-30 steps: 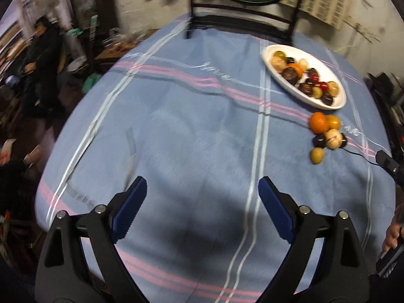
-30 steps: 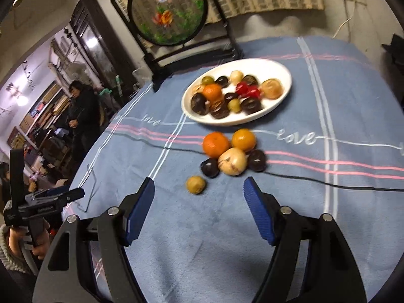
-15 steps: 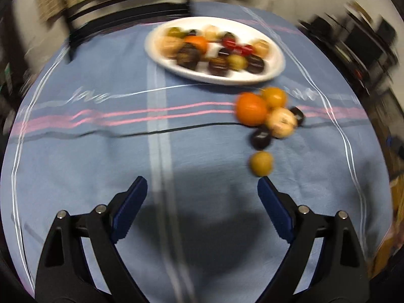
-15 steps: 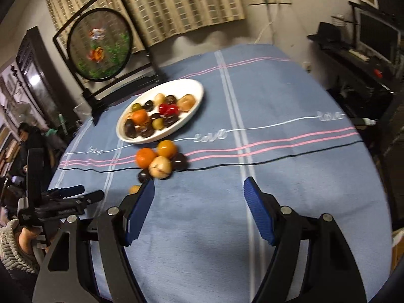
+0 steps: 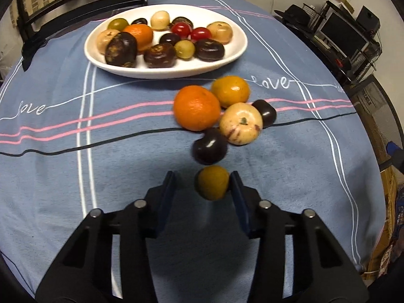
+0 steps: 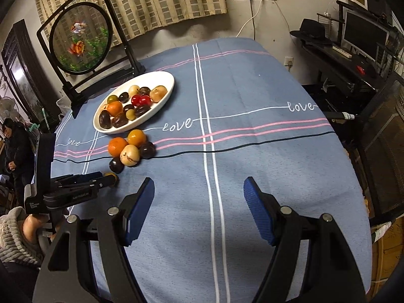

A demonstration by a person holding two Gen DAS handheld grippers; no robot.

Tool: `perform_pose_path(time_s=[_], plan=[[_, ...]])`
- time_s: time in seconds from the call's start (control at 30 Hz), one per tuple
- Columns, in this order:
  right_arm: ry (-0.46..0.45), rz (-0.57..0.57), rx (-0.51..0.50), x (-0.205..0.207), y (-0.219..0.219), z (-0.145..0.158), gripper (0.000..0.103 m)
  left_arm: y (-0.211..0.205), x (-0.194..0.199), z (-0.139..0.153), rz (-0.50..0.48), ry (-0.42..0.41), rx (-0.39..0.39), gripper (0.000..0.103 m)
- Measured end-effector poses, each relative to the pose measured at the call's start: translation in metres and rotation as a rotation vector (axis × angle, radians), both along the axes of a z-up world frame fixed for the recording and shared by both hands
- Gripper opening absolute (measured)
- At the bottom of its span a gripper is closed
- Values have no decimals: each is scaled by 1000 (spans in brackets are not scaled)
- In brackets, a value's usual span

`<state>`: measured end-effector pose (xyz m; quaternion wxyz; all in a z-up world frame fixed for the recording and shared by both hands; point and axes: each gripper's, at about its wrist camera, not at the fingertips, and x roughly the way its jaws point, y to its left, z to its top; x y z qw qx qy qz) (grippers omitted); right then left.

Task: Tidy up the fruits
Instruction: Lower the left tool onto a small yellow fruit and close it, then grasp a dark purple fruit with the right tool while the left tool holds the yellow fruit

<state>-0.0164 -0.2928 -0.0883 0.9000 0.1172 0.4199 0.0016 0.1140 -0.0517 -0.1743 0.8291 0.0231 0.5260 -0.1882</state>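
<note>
Left tongs [image 5: 203,185] being angled steeply down at the surface.
Its jaws, just narrowed, are being closed around a small round yellow-brown fruit [image 5: 212,185], only one pad touching; right tongs [image 6: 199,209] are being held open, empty.

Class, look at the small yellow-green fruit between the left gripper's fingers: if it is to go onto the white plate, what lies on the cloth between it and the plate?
The loose cluster lies between the small yellow-green fruit and the white plate: a dark plum nearest, then an orange and a pale fruit. Lifting over them would probably avoid contact.

Small yellow-green fruit [image 5: 212,185] lies just before five clustered fruits [image 5: 222,112].
</note>
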Motion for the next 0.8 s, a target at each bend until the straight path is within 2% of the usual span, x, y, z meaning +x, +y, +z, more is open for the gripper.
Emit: perform_pose_path(time_s=[0.07,0.1,0.13,0.27,0.37,0.47,0.6,0.67,0.73,0.8], plan=[[-1,8,3,1,0,0,73,-5,-1,-3,-12,-2,8,43],[-1,12,4,2,0,-1,73,-6,-2,-2,-18,-12,11,39],[-2,17,4,3,2,0,73,-7,-3,-2,-33,-8,-4,26],[1,56,20,11,8,-1,73,2,-8,12,-15,-38,6,26],[28,145,37,33,26,-11,73,21,-15,28,22,-51,-9,26],[45,226,13,59,50,-22,73,53,-30,48,93,-82,3,26],[43,359,45,87,90,-35,67,90,-51,62,190,-90,26,26],[42,406,30,94,105,-38,64,107,-63,65,246,-84,40,26],[26,362,-4,105,103,-42,63,121,-73,66,288,-77,48,26],[44,302,19,114,87,-49,60,131,-79,66,318,-70,56,26]])
